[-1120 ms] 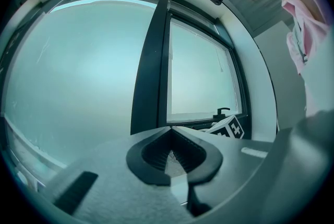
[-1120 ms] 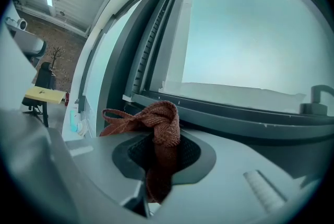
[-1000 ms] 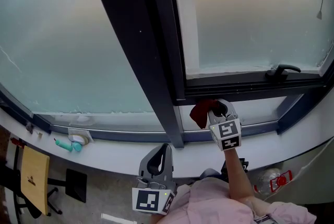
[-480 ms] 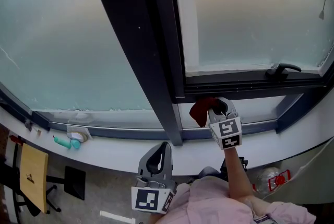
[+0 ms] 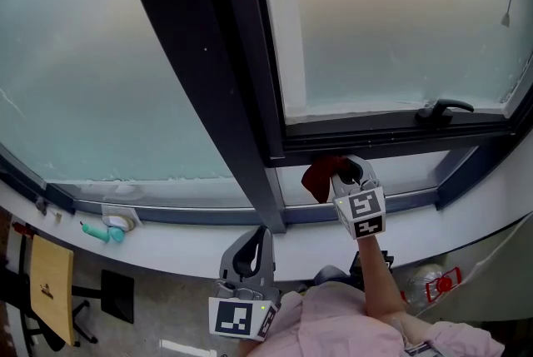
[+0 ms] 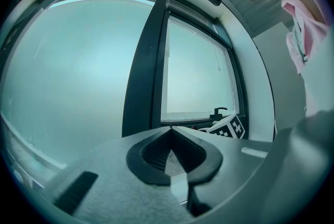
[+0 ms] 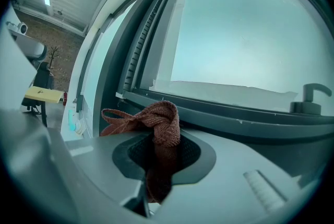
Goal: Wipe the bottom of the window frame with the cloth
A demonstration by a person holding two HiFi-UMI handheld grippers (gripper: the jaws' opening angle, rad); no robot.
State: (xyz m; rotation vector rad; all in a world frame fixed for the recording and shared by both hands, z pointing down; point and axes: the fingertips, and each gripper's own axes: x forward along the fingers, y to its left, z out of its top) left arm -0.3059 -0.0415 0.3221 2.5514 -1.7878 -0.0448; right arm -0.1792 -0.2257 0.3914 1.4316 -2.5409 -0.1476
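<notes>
- Right gripper (image 7: 156,157): the jaws pinch the reddish-brown cloth (image 7: 162,121). Its own view shows the cloth bunched above the jaws, near the window frame's bottom rail (image 7: 224,113).
- Head view only: the cloth lies at 10 o'clock from the marker cube (image 5: 360,214), and the window handle (image 5: 445,108) at 2 o'clock.
- Left gripper (image 6: 171,152): the jaws are pressed together with nothing between them. It sits at 8 o'clock from the right gripper.

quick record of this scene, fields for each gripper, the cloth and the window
right gripper: shut on the cloth
cloth: red-brown, bunched, at the bottom rail of the window frame; contact unclear
left gripper: shut, empty, held low, away from the frame
handle: on the rail, right of the cloth
teal object: far left on the sill
</notes>
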